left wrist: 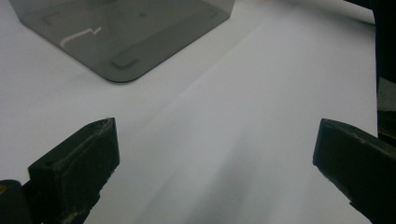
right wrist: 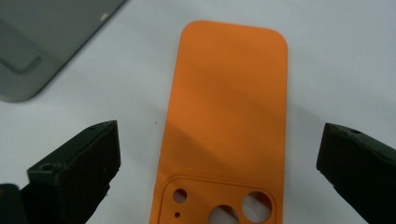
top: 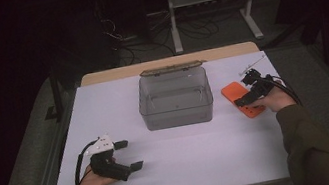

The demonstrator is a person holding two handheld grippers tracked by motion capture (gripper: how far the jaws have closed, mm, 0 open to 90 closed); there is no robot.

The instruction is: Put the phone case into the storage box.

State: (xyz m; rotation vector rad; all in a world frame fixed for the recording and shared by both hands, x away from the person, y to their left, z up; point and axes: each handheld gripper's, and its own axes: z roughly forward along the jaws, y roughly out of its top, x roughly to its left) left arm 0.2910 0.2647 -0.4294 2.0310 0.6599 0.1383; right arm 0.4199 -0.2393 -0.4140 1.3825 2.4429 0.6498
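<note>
Inventory, left to right, tabletop (top: pixel 189 159) covered in white.

Left claw (top: pixel 129 154): released, jaws wide, holding nothing; rests low at the near left corner, well apart from the other items. Idle, by the look of it.

Box (top: pixel 175 100): smoky clear plastic, centre of the tabletop, lid (top: pixel 172 69) swung back at its far edge, inside bare. Likely destination for the case.

Case (top: pixel 240 98): orange phone case, lying flat just right of the box and apart from it, back face up.

Right claw (top: pixel 247 101): released, jaws spread, hovering over the case and grasping nothing yet.

Step in hand, as judged: approach for the pick-up of the case, grip not yet made. Next move calls for lowering the right claw until its jaws straddle the case's long sides, then closing; the case is thin and flat on the sheet, so the jaws must get low enough to catch an edge rather than skate over it.

View notes: high view gives the whole layout, both hands, and the open lid. Right gripper view adds detail: the case (right wrist: pixel 224 126) centred between the jaws, its camera cut-outs (right wrist: pixel 219 205) at the near end, a box corner (right wrist: pixel 28 51) to one side. Left gripper view adds a box corner (left wrist: pixel 121 37) ahead and bare sheet between its jaws.
</note>
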